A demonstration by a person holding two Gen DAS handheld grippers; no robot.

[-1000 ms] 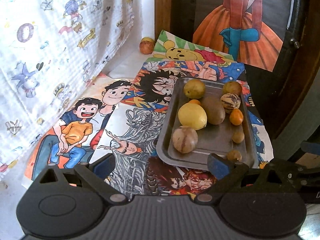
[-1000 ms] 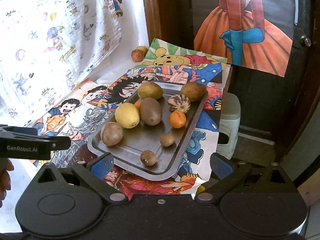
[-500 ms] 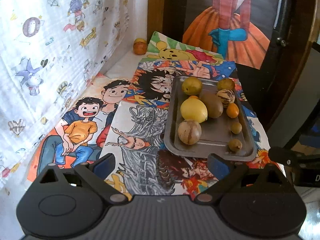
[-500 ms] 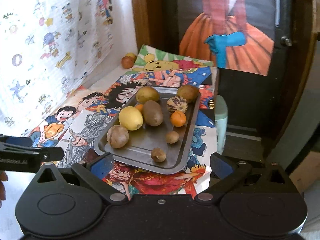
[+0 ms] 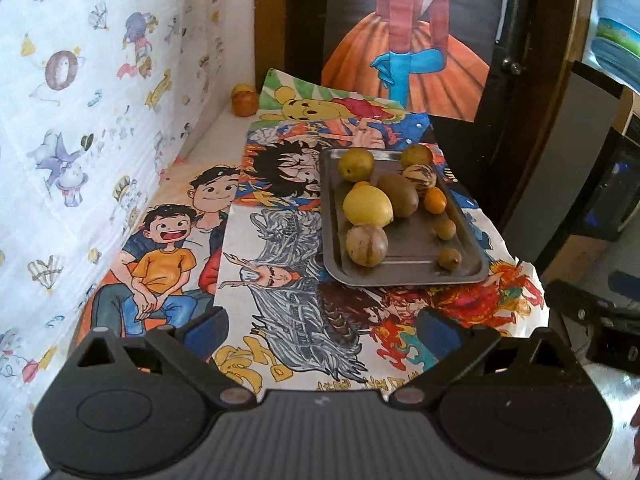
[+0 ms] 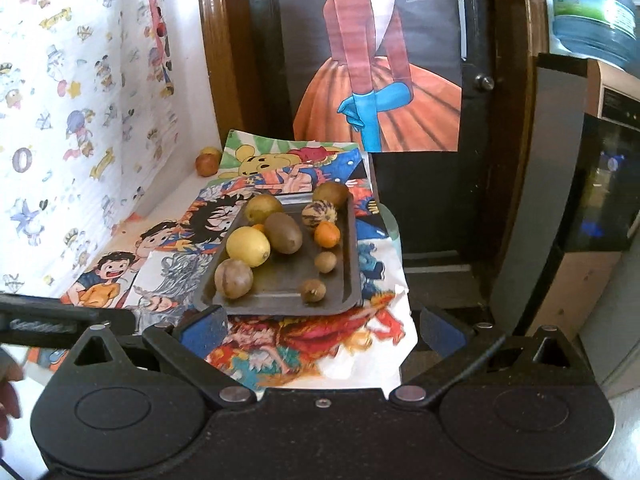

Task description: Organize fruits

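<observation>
A grey metal tray [image 5: 404, 276] [image 6: 348, 256] sits on the cartoon-covered table and holds several fruits: a yellow lemon [image 5: 367, 205] [image 6: 248, 246], a brown kiwi [image 5: 398, 194] [image 6: 283, 233], a small orange [image 5: 435, 200] [image 6: 327, 234], a striped round fruit [image 5: 419, 176] and small brown ones. Another fruit [image 5: 244, 100] [image 6: 207, 162] lies loose at the far left corner by the wall. My left gripper [image 5: 326, 330] is open and empty, well back from the tray. My right gripper [image 6: 320, 326] is open and empty at the tray's near edge.
Cartoon posters [image 5: 168, 256] cover the table. A patterned white cloth [image 5: 80, 100] hangs along the left wall. A dark door with a dress poster [image 6: 376, 80] stands behind. The table's right edge drops off by the tray. The other gripper's body shows at the right [image 5: 592, 320].
Both grippers have pulled back and up from the tray, so it looks smaller and farther. Both stay open. The fruits have not moved.
</observation>
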